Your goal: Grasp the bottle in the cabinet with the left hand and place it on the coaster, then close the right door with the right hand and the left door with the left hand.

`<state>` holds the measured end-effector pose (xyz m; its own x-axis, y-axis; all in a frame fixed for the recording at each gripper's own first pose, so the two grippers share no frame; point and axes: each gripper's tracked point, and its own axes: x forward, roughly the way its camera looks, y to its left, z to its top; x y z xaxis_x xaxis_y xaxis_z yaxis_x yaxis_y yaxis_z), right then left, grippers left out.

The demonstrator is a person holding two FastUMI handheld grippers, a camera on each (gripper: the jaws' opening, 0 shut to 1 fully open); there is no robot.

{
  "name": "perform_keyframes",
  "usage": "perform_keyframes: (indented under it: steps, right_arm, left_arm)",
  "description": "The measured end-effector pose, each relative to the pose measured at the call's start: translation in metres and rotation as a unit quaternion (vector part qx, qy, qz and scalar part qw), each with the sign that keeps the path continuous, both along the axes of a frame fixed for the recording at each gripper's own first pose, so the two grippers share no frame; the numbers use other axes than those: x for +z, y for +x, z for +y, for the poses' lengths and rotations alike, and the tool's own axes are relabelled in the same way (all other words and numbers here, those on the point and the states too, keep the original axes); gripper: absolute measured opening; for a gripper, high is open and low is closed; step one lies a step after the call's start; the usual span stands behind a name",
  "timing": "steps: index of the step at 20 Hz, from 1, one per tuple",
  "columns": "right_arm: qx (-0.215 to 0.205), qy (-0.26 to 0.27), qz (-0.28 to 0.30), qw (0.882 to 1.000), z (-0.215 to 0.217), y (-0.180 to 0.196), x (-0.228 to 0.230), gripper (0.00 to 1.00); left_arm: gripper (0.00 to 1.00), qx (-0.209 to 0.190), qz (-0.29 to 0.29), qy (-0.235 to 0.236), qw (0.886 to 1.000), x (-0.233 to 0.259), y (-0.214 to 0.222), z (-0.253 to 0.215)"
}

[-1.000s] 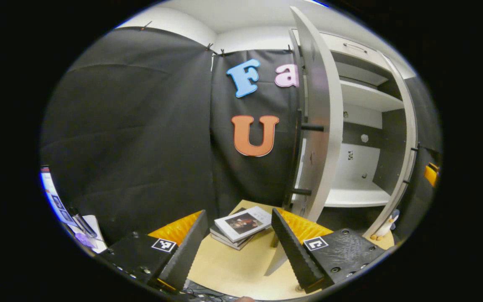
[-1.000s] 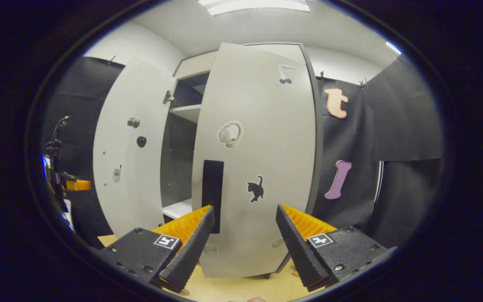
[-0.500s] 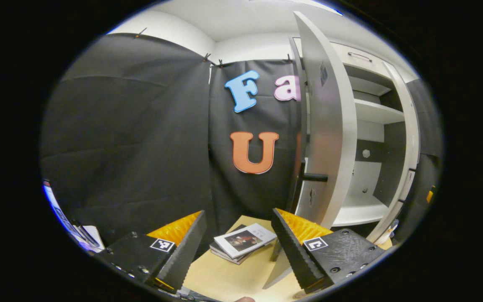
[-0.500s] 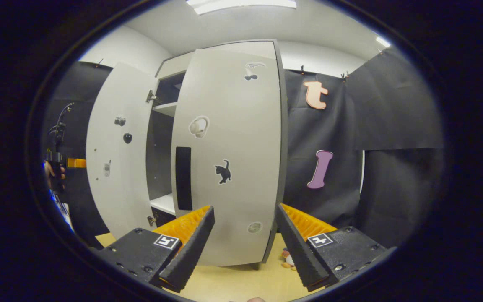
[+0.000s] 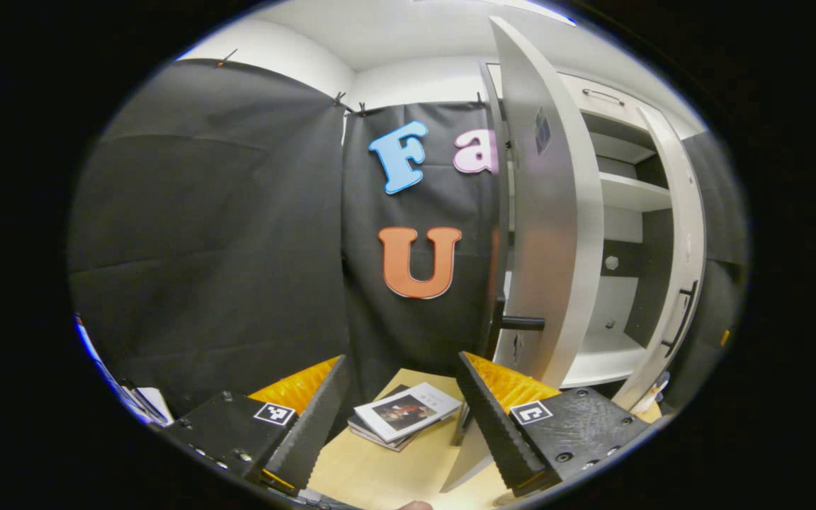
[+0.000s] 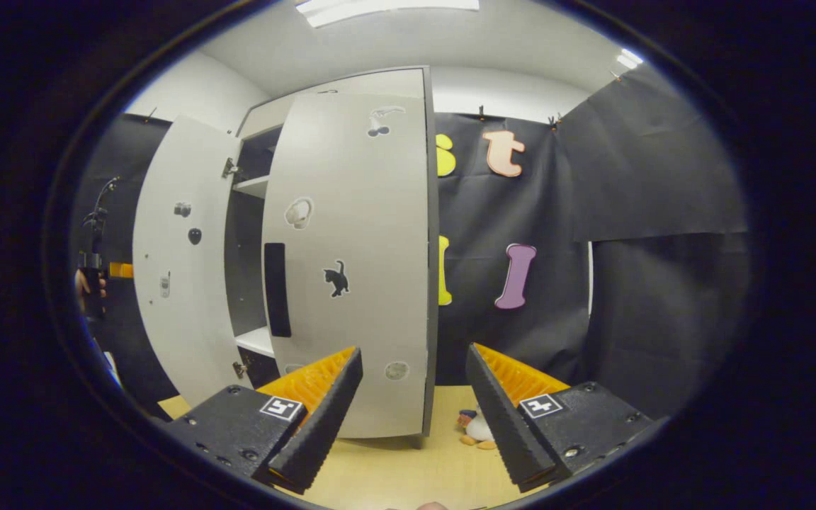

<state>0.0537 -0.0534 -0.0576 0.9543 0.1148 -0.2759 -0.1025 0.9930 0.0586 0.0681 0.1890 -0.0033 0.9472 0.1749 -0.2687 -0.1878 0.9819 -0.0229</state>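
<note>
My right gripper (image 6: 411, 425) is open, facing the outside of the cabinet's right door (image 6: 351, 269), which stands partly swung in and has a dark handle (image 6: 277, 290). The left door (image 6: 174, 269) stands wide open beside it. A narrow strip of shelf (image 6: 256, 340) shows in the gap. In the left gripper view my left gripper (image 5: 401, 425) is open above the table, close to the left door (image 5: 546, 212), seen edge-on with its handle (image 5: 521, 322). Beyond it are the cabinet's white shelves (image 5: 631, 193) and the right door (image 5: 677, 269). Far left, a hand holds the left gripper (image 6: 107, 270).
A stack of books (image 5: 404, 414) lies on the wooden table (image 5: 380, 474) between my left fingers. A small penguin toy (image 6: 475, 428) sits on the table (image 6: 394, 474) by the right door's lower corner. Black cloth walls close the booth on both sides.
The right door has swung further in toward the cabinet, narrowing the gap. The right gripper has shifted rightward relative to it. The left gripper view has moved slightly, with the left door nearer.
</note>
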Motion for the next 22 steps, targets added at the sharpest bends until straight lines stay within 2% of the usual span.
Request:
perform_keyframes:
  steps: [1, 2, 3, 4, 7, 8, 10, 11, 14, 15, 16, 19, 20, 22]
  right_arm:
    - [-0.001, 0.006, 0.006, 1.0, -0.002, -0.001, -0.004, 0.96]
    - [-0.003, 0.009, 0.007, 1.0, -0.002, -0.002, -0.006, 0.96]
    - [-0.005, 0.007, 0.006, 1.0, -0.003, -0.002, -0.007, 0.94]
    - [-0.004, 0.004, 0.003, 1.0, -0.003, -0.002, -0.006, 0.96]
    - [0.002, -0.002, -0.006, 1.0, 0.002, -0.004, -0.004, 0.94]
    - [0.005, -0.002, -0.006, 1.0, 0.003, -0.003, -0.005, 0.94]
    - [0.009, -0.001, -0.001, 1.0, 0.007, -0.003, -0.008, 0.96]
    - [0.012, -0.001, -0.001, 1.0, 0.008, -0.004, -0.008, 0.96]
    - [0.009, -0.01, -0.001, 1.0, 0.002, -0.005, -0.01, 0.94]
    - [0.006, -0.015, -0.001, 1.0, -0.001, -0.005, -0.012, 0.94]
    - [0.003, -0.017, 0.001, 1.0, -0.004, -0.005, -0.013, 0.96]
    - [-0.004, -0.019, -0.001, 1.0, -0.012, -0.007, -0.013, 0.94]
    - [-0.006, -0.02, -0.003, 1.0, -0.014, -0.008, -0.011, 0.96]
    - [-0.011, -0.025, -0.005, 1.0, -0.019, -0.011, -0.01, 0.94]
  left_arm:
    - [0.89, -0.004, 0.004, 0.002, 1.0, 0.0, 0.0, -0.001]
    - [1.0, -0.006, 0.007, 0.009, 1.0, 0.002, 0.0, -0.002]
    - [0.94, -0.009, 0.01, 0.017, 1.0, 0.002, -0.001, -0.003]
    - [0.94, -0.011, 0.011, 0.021, 1.0, 0.002, -0.002, -0.004]
    - [0.94, -0.024, 0.013, 0.008, 1.0, 0.001, -0.002, -0.016]
    - [0.97, -0.03, 0.009, 0.006, 0.999, 0.002, -0.002, -0.019]
    - [0.9, -0.042, 0.008, 0.007, 0.999, 0.003, -0.003, -0.028]
    - [0.93, -0.046, 0.009, 0.007, 0.999, 0.004, -0.004, -0.032]
    - [0.93, -0.06, 0.0, 0.002, 0.998, 0.001, -0.004, -0.047]
    - [0.89, -0.065, -0.005, -0.002, 0.998, 0.001, -0.003, -0.054]
    - [0.91, -0.069, -0.007, -0.006, 0.998, 0.001, -0.004, -0.062]
    - [0.98, -0.084, -0.01, -0.004, 0.996, 0.0, -0.003, -0.08]
    - [1.0, -0.085, -0.012, 0.0, 0.996, 0.001, -0.002, -0.083]
    - [1.0, -0.086, -0.015, -0.005, 0.996, 0.004, -0.001, -0.088]
